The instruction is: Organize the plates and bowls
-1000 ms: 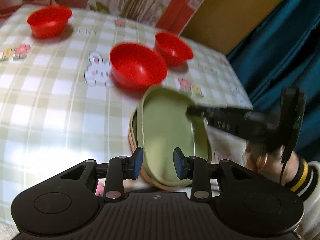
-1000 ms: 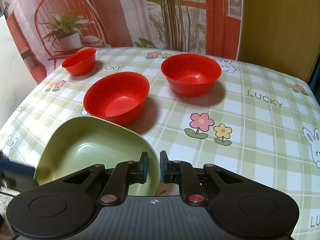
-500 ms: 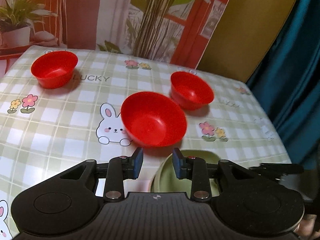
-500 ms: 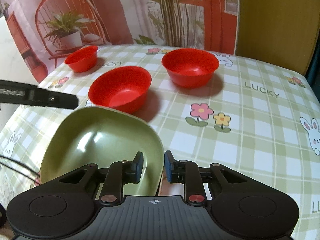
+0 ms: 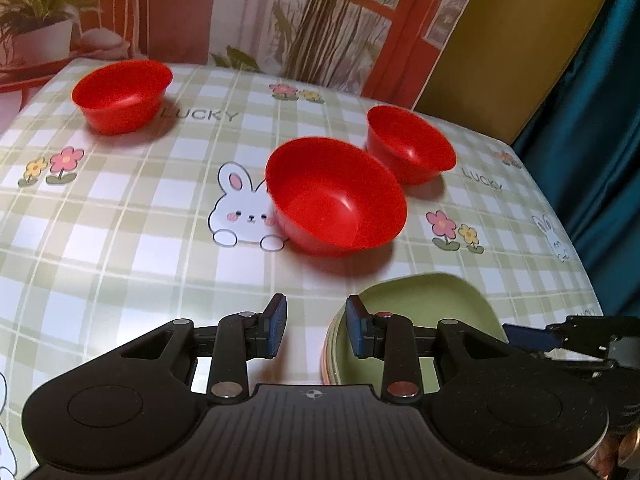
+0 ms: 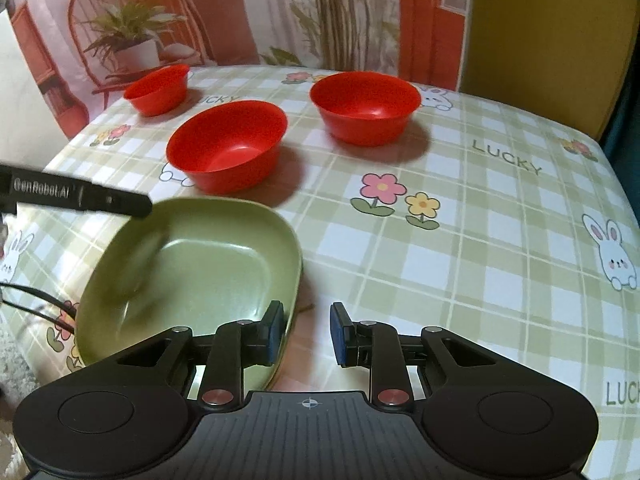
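right wrist, right gripper [image 6: 306, 332] tilted down, parted

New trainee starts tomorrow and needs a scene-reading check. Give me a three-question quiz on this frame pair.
1. Count: how many red bowls stand on the table?
2. True or false: one red bowl is nested inside another.
3. Pick one. The green plate lies:
A) inside a red bowl
B) on top of the other plates, nearer the cameras than the bowls
C) upside down at the far edge

Key: 1) three. 2) false, all three stand apart. 3) B.
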{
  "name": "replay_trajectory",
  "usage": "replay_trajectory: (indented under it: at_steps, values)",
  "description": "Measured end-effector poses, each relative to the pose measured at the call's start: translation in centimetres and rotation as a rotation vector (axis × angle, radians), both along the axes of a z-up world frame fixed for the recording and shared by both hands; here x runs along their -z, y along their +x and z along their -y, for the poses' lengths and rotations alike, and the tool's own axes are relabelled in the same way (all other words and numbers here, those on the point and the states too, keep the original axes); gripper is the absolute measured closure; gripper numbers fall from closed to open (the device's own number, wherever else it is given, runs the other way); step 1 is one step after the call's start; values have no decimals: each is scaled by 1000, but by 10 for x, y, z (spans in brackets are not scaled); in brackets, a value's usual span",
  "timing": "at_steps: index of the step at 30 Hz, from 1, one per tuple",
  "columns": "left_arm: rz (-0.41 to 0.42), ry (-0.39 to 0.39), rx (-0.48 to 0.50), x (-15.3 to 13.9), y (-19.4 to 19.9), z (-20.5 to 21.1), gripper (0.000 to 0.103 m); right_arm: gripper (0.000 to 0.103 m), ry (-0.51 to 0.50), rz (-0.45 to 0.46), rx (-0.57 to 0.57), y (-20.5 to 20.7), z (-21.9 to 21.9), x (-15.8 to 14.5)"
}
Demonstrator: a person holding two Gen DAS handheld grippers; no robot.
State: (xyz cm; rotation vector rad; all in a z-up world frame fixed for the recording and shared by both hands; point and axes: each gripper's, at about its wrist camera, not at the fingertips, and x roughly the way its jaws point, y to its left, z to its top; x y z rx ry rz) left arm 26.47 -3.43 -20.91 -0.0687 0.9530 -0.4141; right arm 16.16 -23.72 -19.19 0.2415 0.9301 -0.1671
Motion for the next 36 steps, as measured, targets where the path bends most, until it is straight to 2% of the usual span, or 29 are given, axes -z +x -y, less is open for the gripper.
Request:
replay_trajectory:
  at_steps: [8, 11, 17, 23, 29, 36]
  values:
    - [9, -13, -11, -4, -5, -2, 69, 80, 5, 15, 12, -1, -1, -4]
    - [16, -45, -12, -13, -6, -8, 69, 80, 29, 47, 21, -6, 1, -15]
    - [87, -73, -7, -53, -9, -32, 69, 79, 48, 116, 23, -11, 3, -48]
    - [141, -73, -54, -92, -3, -73, 69, 79, 84, 176, 13, -4, -3, -76]
    - [203, 9, -111, -120, 16, -115, 69, 79, 90, 224, -24, 30, -20, -97]
    - [306, 91, -183, -167, 52, -171, 69, 78, 89, 299, -61, 100, -49, -128]
